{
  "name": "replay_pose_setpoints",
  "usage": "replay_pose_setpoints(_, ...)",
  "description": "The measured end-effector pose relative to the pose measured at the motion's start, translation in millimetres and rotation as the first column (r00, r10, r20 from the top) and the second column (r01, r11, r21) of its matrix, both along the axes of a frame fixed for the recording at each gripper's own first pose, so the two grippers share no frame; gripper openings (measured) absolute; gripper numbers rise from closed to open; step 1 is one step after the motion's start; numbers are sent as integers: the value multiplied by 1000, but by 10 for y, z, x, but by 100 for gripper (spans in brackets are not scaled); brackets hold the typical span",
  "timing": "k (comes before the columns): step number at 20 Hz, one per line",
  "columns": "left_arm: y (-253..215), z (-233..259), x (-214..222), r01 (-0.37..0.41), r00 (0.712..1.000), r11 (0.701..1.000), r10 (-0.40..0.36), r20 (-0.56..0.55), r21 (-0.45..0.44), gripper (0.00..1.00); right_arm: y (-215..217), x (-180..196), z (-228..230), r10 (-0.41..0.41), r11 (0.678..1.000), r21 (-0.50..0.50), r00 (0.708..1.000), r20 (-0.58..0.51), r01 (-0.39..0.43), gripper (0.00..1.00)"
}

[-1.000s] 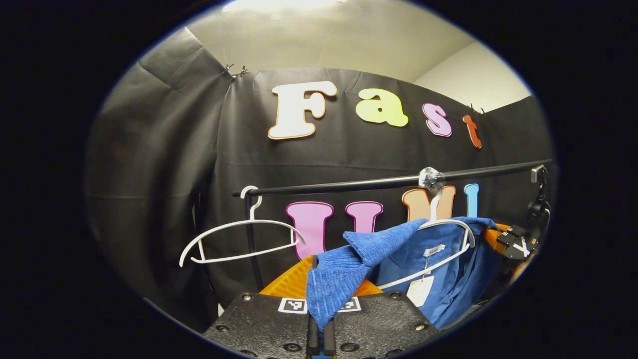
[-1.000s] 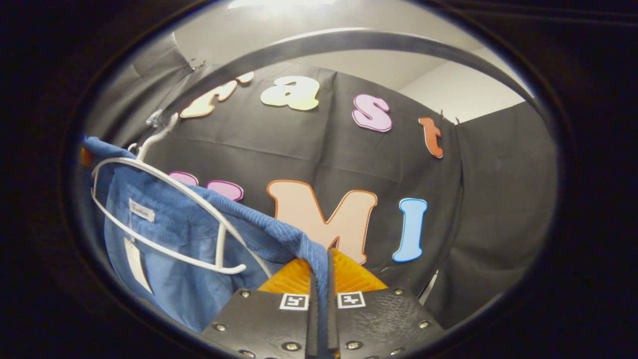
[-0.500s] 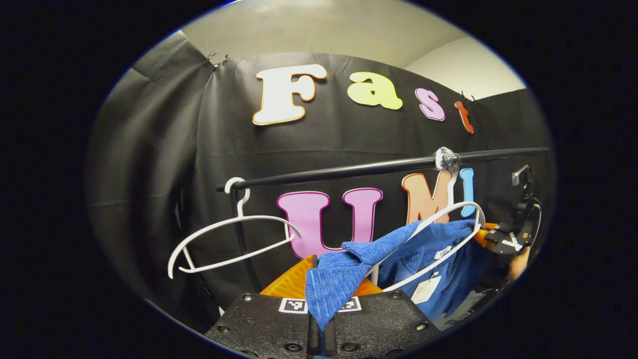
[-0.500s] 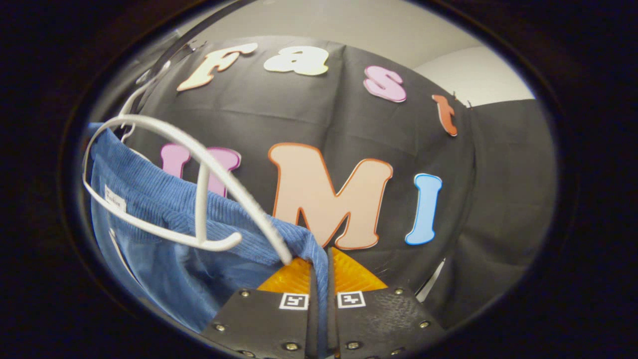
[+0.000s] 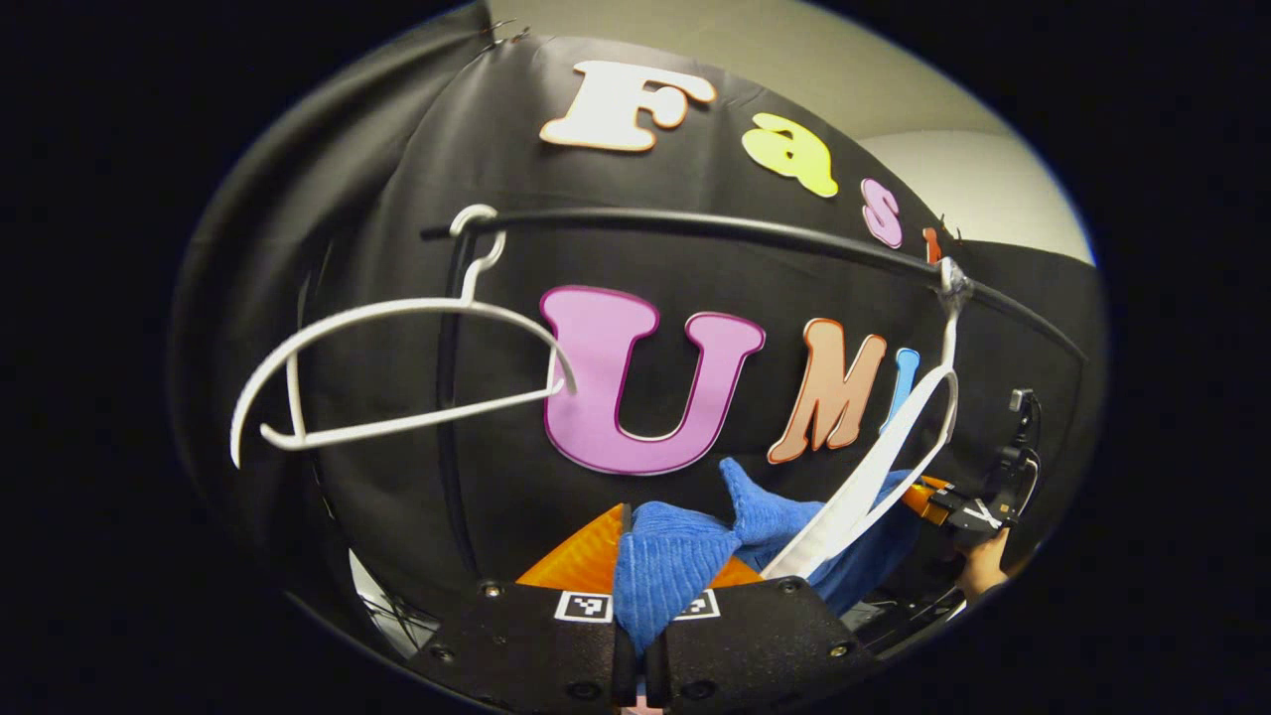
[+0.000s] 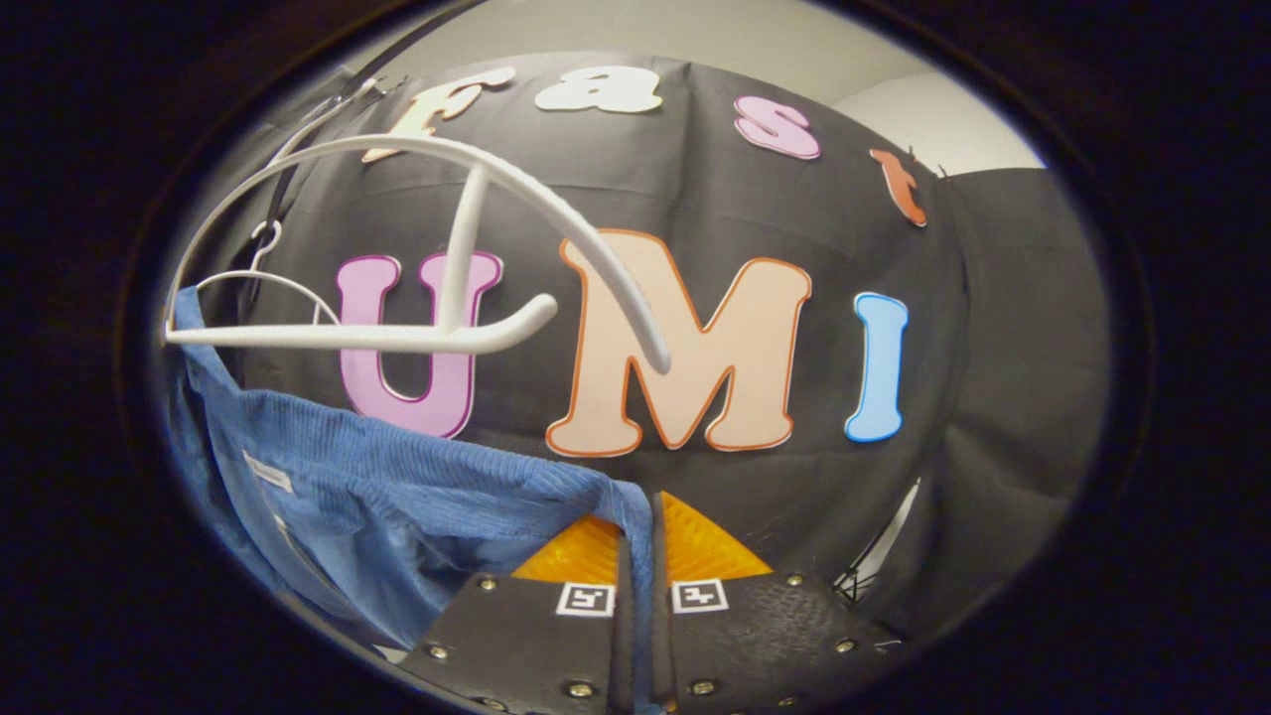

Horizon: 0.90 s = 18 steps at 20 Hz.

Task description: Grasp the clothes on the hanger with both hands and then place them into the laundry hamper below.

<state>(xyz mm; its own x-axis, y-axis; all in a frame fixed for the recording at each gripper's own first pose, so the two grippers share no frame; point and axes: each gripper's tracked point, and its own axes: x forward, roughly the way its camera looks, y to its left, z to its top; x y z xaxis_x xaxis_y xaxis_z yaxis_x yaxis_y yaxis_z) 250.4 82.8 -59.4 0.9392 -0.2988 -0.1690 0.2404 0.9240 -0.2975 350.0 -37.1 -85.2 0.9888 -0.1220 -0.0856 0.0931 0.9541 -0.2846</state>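
Left gripper view: the left gripper [image 5: 638,636] is clamped on a fold of the blue shirt [image 5: 675,561]. Right gripper view: the right gripper [image 6: 640,616] pinches the shirt's edge below the white hanger [image 6: 467,238].

In the left gripper view, the rail [image 5: 695,226] crosses the upper frame, one hanger [image 5: 397,372] hanging at left, another hanger [image 5: 894,447] at right. The garment [image 5: 685,556] lies lower centre, below the right hanger, with the right gripper [image 5: 918,494] at right.

My blue corduroy garment [image 6: 397,497] sags lower left in the right gripper view, below the white hanger [image 6: 437,248] at upper left, apparently off it.
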Motion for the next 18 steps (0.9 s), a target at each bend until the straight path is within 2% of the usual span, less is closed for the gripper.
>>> replay_pose_setpoints(4, 27, -116, -178, -12, 1000, 997, 10, 24, 74, 2, 32, -211, 35, 17, 999, -41, 1000, 7, -17, 7)
replay_pose_setpoints(10, -40, -8, -728, -56, 998, 995, 52, 46, 81, 2, 12, -741, 333, 22, 998, -67, 999, 31, -20, 7)
replay_pose_setpoints(12, -110, 93, -881, -48, 996, 995, 42, 77, 89, 2, 16, -937, 484, 25, 997, -80, 998, 50, -21, 7)
replay_pose_setpoints(16, -347, 168, -1056, -12, 998, 997, 7, 69, 79, 2, 53, -1272, 687, 34, 997, -74, 998, 59, -30, 7)
replay_pose_setpoints(17, -421, 204, -1099, -3, 997, 997, -3, 77, 78, 2, 71, -1341, 716, 38, 997, -65, 997, 64, -34, 2)
replay_pose_setpoints(18, -499, 227, -1140, 8, 997, 997, -14, 80, 83, 2, 89, -1403, 739, 43, 998, -55, 997, 64, -39, 7)
